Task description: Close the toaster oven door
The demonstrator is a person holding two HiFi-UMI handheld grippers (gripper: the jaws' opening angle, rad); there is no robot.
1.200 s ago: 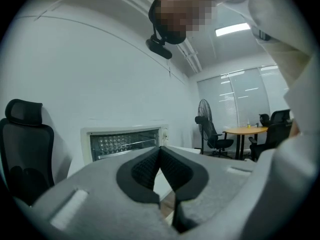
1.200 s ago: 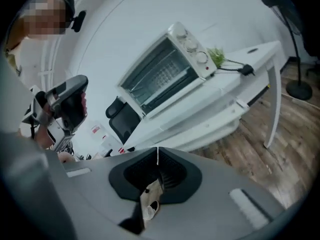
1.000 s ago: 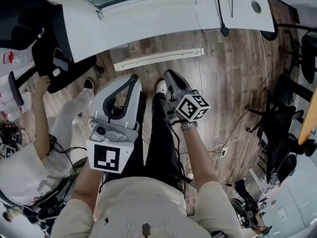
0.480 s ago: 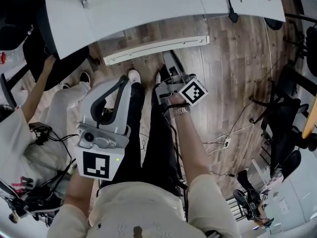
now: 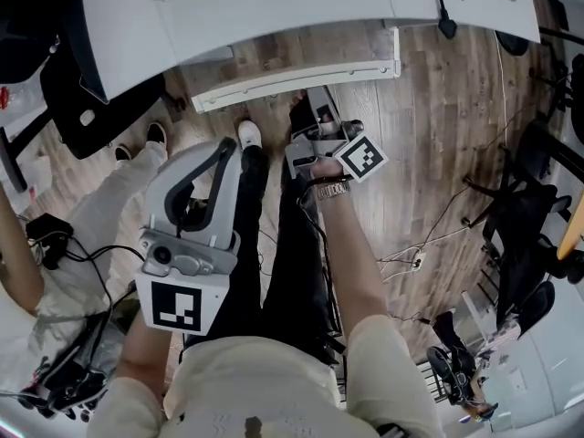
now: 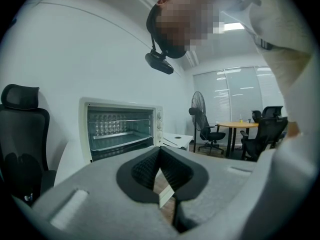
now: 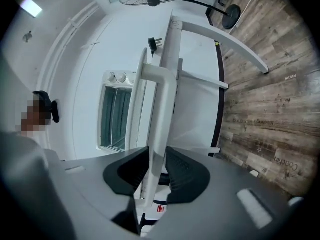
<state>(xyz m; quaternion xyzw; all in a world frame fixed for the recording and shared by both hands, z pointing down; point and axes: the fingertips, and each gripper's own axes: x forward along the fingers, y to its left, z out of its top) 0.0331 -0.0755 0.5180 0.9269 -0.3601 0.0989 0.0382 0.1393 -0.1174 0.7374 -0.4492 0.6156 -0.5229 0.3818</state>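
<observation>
The white toaster oven [image 6: 120, 129] stands on the white table, its cavity and racks showing in the left gripper view. Its door is down, and the long white door handle [image 5: 292, 78] juts out past the table edge. My right gripper [image 5: 310, 108] reaches up to that bar. In the right gripper view the handle [image 7: 161, 104] runs between the jaws of my right gripper [image 7: 157, 166], which are closing with both pads against it. The oven window and knobs [image 7: 116, 116] lie behind. My left gripper [image 5: 239, 149] hangs low by my leg, shut and empty, pads meeting at the tip [image 6: 160, 156].
The white table [image 5: 274, 7] fills the top of the head view. A seated person's leg [image 5: 119, 190] and a black chair [image 6: 20, 134] are at the left. Cables [image 5: 429, 245] and office chairs [image 5: 529, 235] lie to the right. A fan [image 6: 198, 109] stands behind.
My right gripper has moved forward from beside my leg up to the door handle, and the bar now sits between its jaws. The left gripper has barely shifted.
</observation>
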